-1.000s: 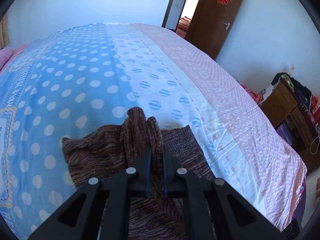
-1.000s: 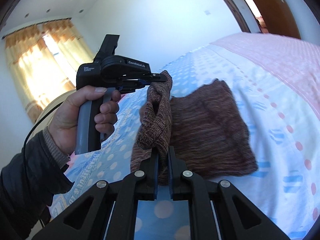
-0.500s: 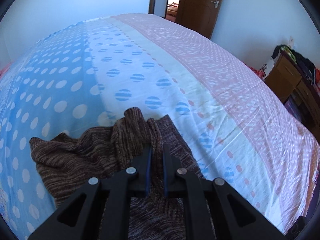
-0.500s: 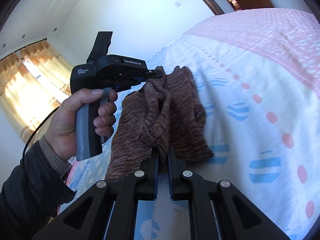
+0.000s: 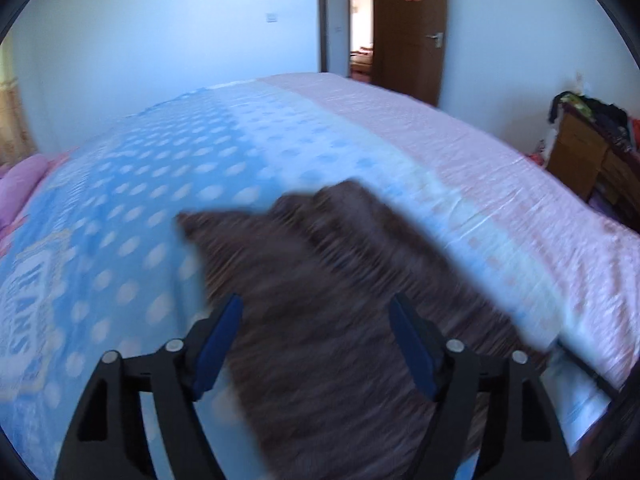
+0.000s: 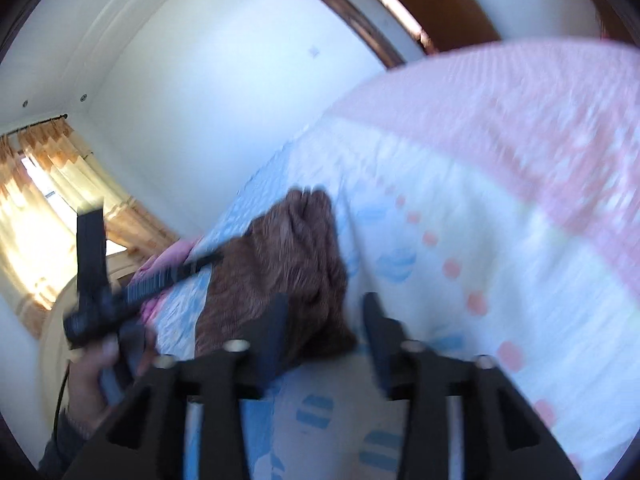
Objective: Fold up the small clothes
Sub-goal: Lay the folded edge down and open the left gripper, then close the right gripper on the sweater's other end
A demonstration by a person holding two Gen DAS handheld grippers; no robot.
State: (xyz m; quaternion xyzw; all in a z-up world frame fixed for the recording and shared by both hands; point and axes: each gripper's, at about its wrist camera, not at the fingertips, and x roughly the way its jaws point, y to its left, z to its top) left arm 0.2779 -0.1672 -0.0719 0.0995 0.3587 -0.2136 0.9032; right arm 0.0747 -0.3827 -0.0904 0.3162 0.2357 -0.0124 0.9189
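Fingers (image 5: pixel 218 344) opening over brown knit (image 5: pixel 320 280)

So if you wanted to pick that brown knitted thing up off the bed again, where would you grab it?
Probably at the bunched far end of the brown knit garment, coming down from above. The folds stand proud of the bedspread there, so a pinch can catch cloth. Both the left gripper and right gripper are opening, clamping nothing.
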